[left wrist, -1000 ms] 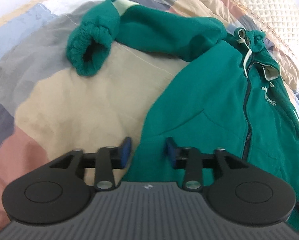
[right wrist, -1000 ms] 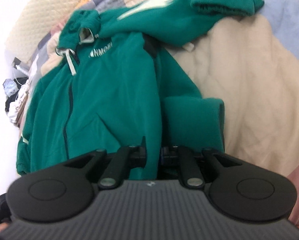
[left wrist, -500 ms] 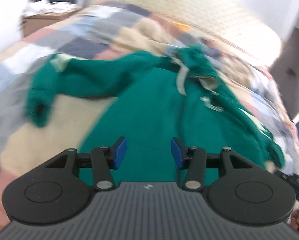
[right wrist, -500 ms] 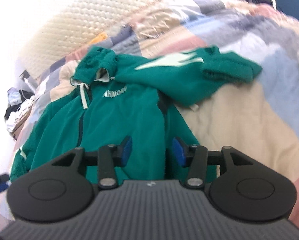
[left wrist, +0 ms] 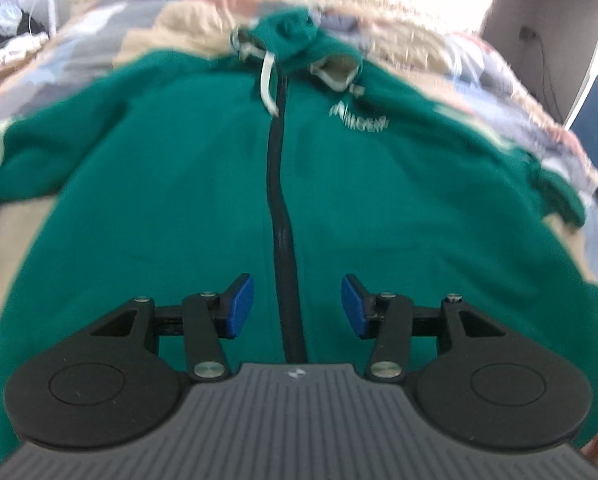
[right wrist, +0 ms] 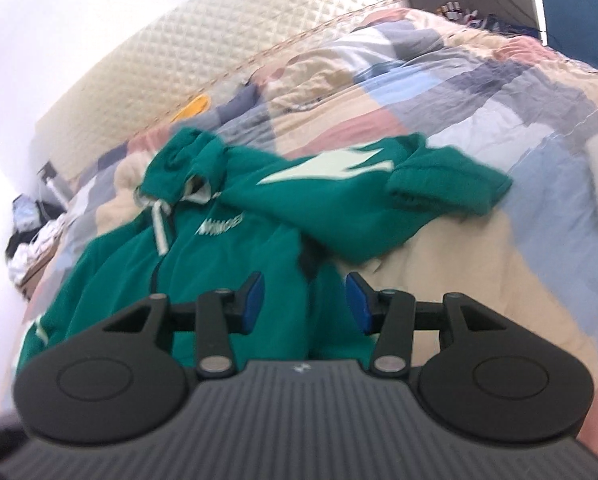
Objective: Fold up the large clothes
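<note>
I'm in a bedroom at home: patchwork quilt (right wrist: 439, 92) covering the bed, cream quilted headboard (right wrist: 219, 36) at the far end, and a cluttered bedside table (right wrist: 27, 232) far left.

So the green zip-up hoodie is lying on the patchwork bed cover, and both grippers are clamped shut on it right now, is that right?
Not quite. The green hoodie does lie on the patchwork bed cover, but neither gripper is clamped on it. The left wrist view shows the left gripper with its jaws apart and nothing between them; the right wrist view shows the same for the right gripper.
</note>
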Motion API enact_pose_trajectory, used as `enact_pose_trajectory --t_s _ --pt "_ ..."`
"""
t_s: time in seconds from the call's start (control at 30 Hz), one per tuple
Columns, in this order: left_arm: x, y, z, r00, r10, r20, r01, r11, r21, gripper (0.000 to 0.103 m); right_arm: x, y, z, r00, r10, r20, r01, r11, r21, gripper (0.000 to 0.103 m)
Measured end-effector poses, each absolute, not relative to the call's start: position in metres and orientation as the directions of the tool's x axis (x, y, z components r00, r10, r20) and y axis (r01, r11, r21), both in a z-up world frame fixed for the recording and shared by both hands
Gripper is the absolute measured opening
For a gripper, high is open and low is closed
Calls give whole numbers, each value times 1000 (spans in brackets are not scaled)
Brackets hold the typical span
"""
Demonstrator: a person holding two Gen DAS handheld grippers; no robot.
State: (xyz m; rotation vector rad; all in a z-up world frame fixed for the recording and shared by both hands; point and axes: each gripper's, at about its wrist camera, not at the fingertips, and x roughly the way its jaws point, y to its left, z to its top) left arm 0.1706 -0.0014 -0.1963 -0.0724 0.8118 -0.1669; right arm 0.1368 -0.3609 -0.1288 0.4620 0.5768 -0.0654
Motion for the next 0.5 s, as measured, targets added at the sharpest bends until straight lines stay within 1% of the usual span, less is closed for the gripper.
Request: enact_pose_trajectory --t_s 0.1,0.17,0.27,0.37,0.43,0.5 --pt "182 2 -216 612 -171 -772 94 985 -144 54 150 -383 -123 842 41 -538 225 879 420 49" --pt "186 5 -222 604 -174 -778 86 984 -154 54 157 -396 -119 846 27 -532 247 865 437 49" --pt "184 -1 -221 612 -154 -776 101 988 -117 55 170 -414 -119 840 -5 -543 285 855 433 49" --pt "181 -3 -218 622 -145 -770 114 989 -95 55 190 -432 -123 826 -59 -561 325 863 387 59" --pt "181 -2 -217 622 -158 -767 119 987 -107 55 204 -442 -132 809 -101 -579 353 871 341 66" --pt "182 -2 -213 621 -181 -763 116 983 -140 55 221 -449 -146 782 -125 -611 378 874 305 66"
